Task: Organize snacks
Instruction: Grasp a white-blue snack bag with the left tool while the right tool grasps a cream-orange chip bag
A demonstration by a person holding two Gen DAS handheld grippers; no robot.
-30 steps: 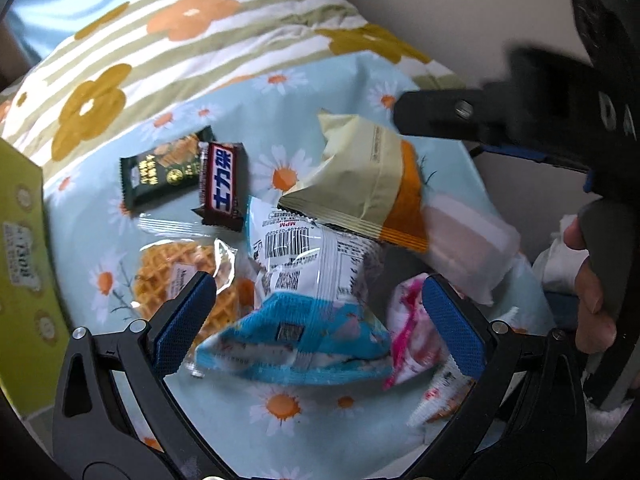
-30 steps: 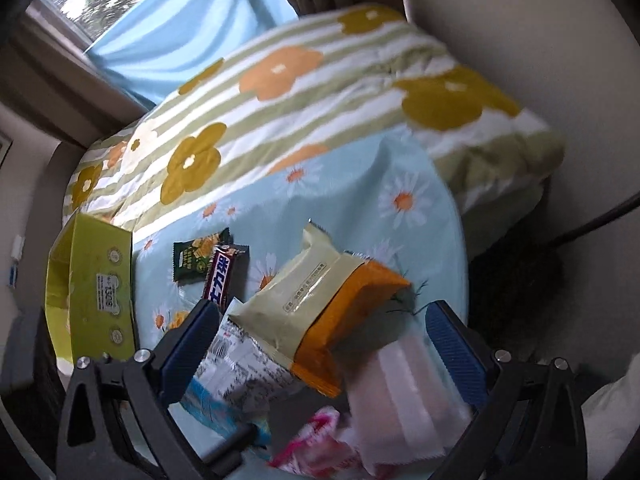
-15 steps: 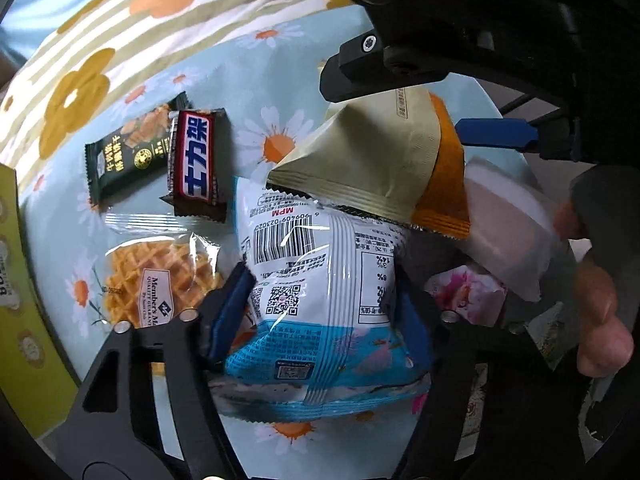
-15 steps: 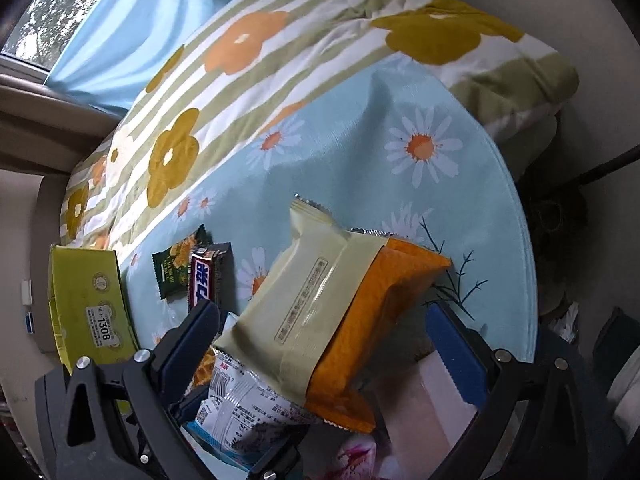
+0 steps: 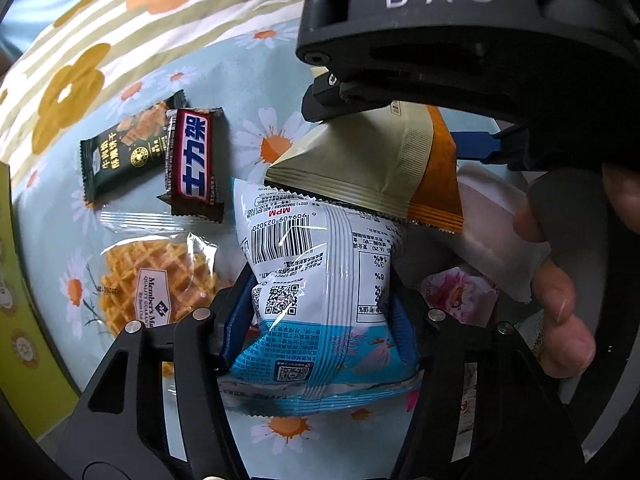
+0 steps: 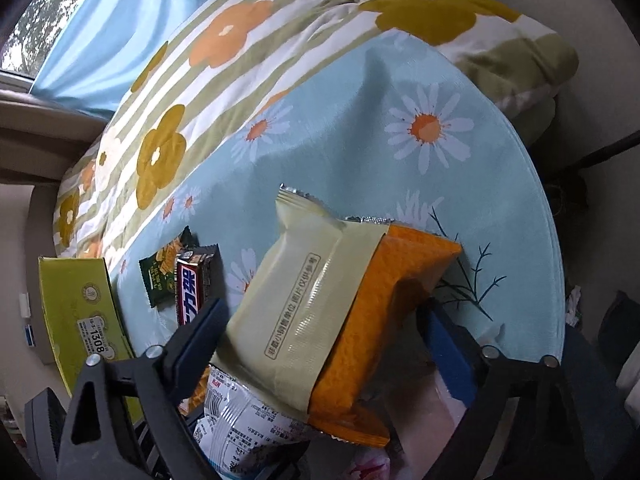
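A round worktop (image 6: 500, 184) covered in a light blue daisy-print cloth is seen from two gripper cameras, with a pile of snack packets near its edge. A white and blue snack bag (image 5: 320, 280) is grasped by the left gripper (image 5: 320, 316); its blue pads are pressed into both sides of the bag, which is visibly pinched, and the jaws are closing. A cream and orange packet (image 6: 320, 320) is straddled by the right gripper (image 6: 320, 344). Its jaws are closing, and a gap is seen between the right pad and the orange end, so the packet is not yet gripped. This packet is lying partly on top of the white and blue bag.

To the left, a dark chocolate bar (image 5: 196, 160), a dark green biscuit packet (image 5: 120, 156) and a clear-wrapped waffle (image 5: 152, 280) are laid flat on the cloth, close together. A pale pink packet (image 5: 496, 240) and a pink floral packet (image 5: 460, 292) are seen at the right. A yellow-green box (image 6: 84, 320) is placed at the left edge. A striped floral blanket (image 6: 240, 48) is draped beyond the worktop. Fingers of a hand (image 5: 560, 304) are visible at the right.
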